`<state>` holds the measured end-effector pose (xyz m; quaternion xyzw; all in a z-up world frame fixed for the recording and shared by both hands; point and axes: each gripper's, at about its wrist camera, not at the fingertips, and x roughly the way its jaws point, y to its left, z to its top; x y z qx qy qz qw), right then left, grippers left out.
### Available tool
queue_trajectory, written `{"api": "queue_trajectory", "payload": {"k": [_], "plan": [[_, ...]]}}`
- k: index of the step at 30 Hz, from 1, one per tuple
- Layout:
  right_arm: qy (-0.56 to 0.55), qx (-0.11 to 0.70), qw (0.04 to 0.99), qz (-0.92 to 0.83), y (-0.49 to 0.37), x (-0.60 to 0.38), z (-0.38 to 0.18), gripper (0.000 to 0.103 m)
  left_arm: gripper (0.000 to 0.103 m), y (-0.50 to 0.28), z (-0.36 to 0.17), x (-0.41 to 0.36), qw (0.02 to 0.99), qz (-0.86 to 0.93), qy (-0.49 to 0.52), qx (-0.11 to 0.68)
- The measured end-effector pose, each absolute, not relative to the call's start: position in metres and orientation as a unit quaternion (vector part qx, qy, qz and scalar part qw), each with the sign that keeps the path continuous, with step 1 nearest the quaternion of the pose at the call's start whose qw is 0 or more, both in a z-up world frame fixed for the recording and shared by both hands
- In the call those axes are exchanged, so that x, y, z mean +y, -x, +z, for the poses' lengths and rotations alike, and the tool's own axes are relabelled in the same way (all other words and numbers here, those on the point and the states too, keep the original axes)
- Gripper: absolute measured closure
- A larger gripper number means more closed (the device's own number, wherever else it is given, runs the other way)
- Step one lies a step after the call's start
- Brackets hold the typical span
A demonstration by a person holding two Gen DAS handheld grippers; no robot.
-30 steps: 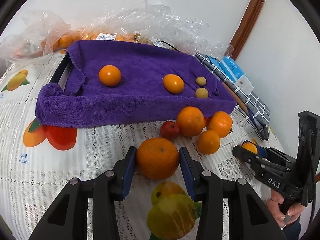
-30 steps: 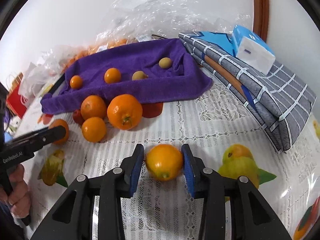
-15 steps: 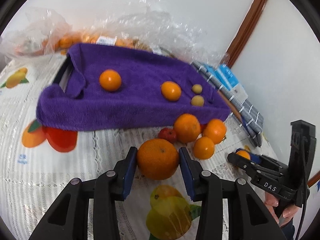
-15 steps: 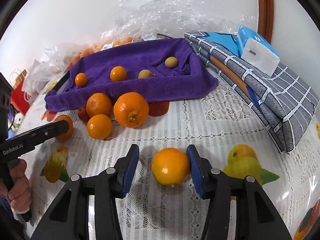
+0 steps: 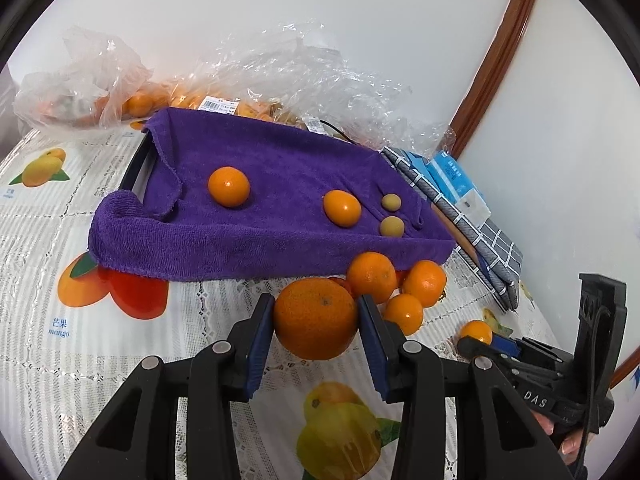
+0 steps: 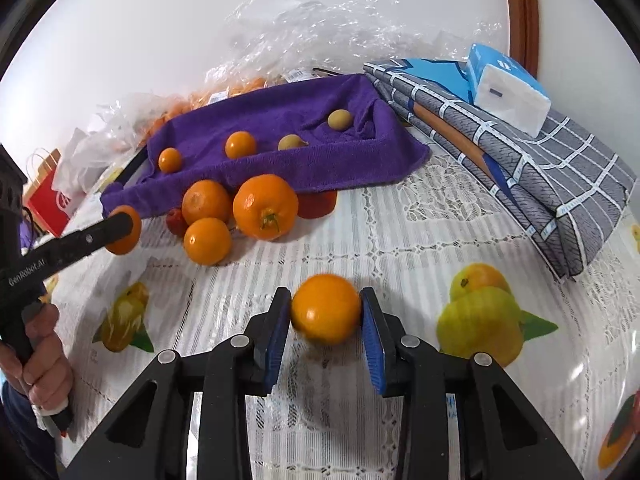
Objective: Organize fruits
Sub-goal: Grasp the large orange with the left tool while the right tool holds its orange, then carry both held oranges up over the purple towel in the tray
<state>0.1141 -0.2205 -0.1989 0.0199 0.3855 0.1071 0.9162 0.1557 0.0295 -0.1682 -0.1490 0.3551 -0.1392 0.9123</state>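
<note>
My left gripper [image 5: 316,320] is shut on a large orange [image 5: 315,319] and holds it above the tablecloth, in front of the purple towel tray [image 5: 256,240]. My right gripper [image 6: 325,310] is shut on a smaller orange [image 6: 325,309], slightly blurred, off the table. Two small oranges [image 5: 229,186] and two small yellow-green fruits [image 5: 391,226] lie on the towel. Three loose oranges [image 6: 264,206] and a small red fruit [image 6: 176,221] sit together in front of the tray.
Crumpled plastic bags of oranges [image 5: 132,100] lie behind the tray. A folded grey checked cloth [image 6: 532,160] with a blue-white tissue pack [image 6: 504,90] lies to the right. A red paper bag [image 6: 48,196] stands at far left. The tablecloth [image 6: 400,240] has printed fruit pictures.
The left gripper has lifted its orange and carried it toward the tray. The right gripper opened around its orange half a second ago and has closed on it again, raising it.
</note>
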Motion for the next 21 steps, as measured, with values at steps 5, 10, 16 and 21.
{"api": "queue_trajectory", "payload": {"k": [5, 10, 16, 21], "plan": [[-0.015, 0.385, 0.917, 0.103, -0.111, -0.22, -0.198, 0.069, 0.063, -0.153, -0.166, 0.032, 0.915, -0.137, 0.153, 0.347], [-0.041, 0.369, 0.921, 0.117, -0.108, -0.227, -0.194, 0.069, 0.063, -0.148, -0.16, 0.034, 0.922, -0.136, 0.153, 0.328], [-0.087, 0.336, 0.931, 0.112, -0.101, -0.245, -0.187, 0.069, 0.063, -0.146, -0.158, 0.041, 0.927, -0.121, 0.16, 0.318], [-0.093, 0.329, 0.934, 0.103, -0.1, -0.246, -0.186, 0.069, 0.063, -0.144, -0.156, 0.042, 0.93, -0.118, 0.16, 0.31]]}}
